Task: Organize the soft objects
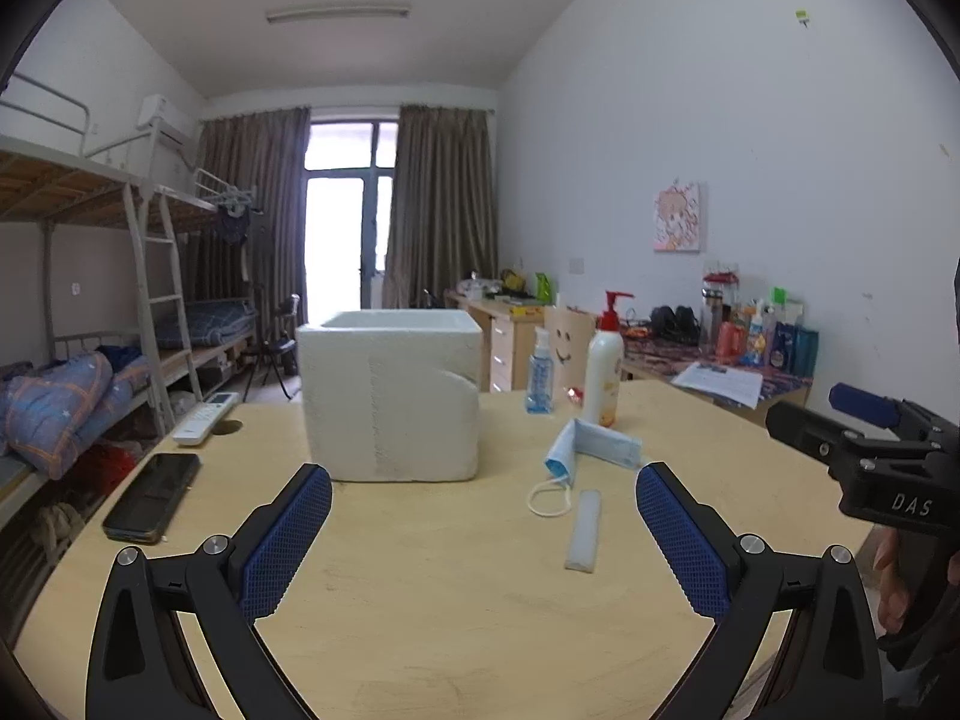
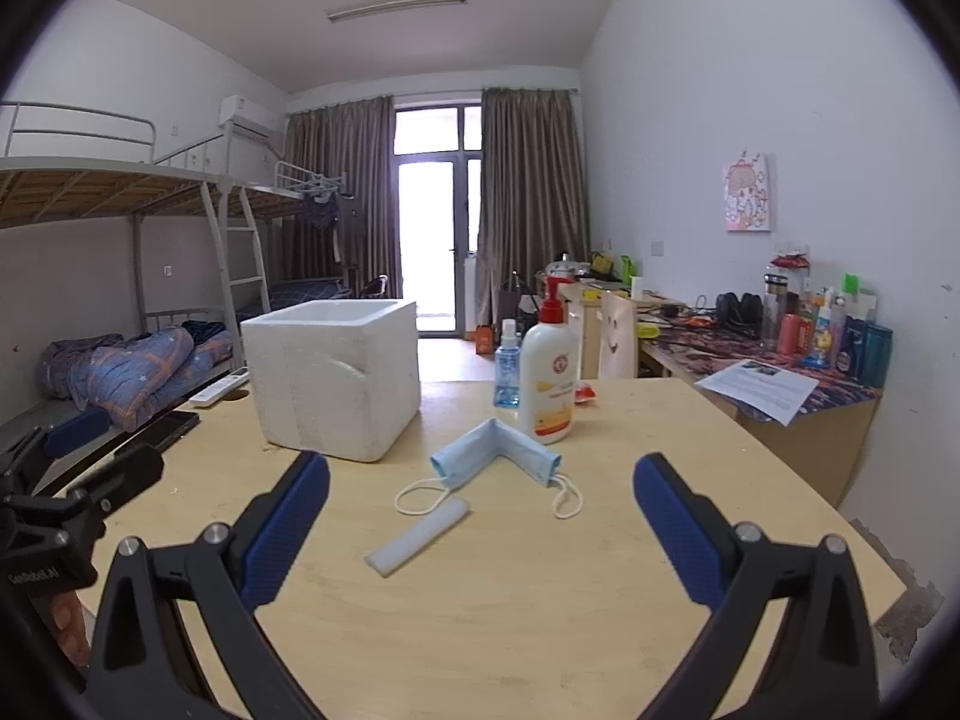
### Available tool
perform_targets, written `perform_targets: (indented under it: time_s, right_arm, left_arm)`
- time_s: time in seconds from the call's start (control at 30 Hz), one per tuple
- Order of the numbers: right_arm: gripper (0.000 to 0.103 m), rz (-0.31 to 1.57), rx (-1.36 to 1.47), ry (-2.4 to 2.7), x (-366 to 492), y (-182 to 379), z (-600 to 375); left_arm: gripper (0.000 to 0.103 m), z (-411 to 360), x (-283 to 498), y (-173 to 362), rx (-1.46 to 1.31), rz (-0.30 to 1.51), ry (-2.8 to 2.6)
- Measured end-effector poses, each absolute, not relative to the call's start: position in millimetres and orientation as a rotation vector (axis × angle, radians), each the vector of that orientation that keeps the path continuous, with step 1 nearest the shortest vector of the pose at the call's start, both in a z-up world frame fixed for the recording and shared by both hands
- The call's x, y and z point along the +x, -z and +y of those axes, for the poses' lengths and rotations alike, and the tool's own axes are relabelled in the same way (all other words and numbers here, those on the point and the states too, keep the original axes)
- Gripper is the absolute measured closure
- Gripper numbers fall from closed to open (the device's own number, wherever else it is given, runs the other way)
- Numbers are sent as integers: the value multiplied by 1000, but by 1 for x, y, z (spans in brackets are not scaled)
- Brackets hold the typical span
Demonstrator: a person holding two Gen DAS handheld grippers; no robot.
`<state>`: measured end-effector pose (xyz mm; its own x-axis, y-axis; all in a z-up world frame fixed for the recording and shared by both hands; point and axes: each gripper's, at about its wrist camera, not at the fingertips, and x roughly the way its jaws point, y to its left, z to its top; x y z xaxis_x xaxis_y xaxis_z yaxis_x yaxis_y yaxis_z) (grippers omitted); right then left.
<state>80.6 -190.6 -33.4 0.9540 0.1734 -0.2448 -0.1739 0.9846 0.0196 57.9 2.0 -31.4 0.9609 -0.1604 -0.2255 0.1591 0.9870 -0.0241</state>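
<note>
Right wrist view shows the right claw [image 2: 480, 531] spread wide and empty above the pale wooden worktop [image 2: 690, 438], with a folded light-blue face mask [image 2: 495, 450] and a small white foam strip [image 2: 418, 536] lying just ahead of it — neither touched. Left wrist view shows the left claw [image 1: 483, 540] equally spread and empty, facing the open white foam box [image 1: 390, 396] that stands left of the mask. By my reading nothing is organized yet — both soft items lie outside the box, so the whole job remains.
</note>
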Motion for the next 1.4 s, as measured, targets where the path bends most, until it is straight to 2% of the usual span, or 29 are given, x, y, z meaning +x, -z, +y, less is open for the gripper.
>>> perform_targets:
  time_s: [0.6, 1.4]
  right_arm:
    - [1, 294, 27, -40, 86, 42, -241]
    - [0, 354, 51, -71, 127, 51, -258]
  left_arm:
    - [1, -41, 93, 34, 46, 327, 285]
    - [1, -63, 141, 46, 81, 442, 283]
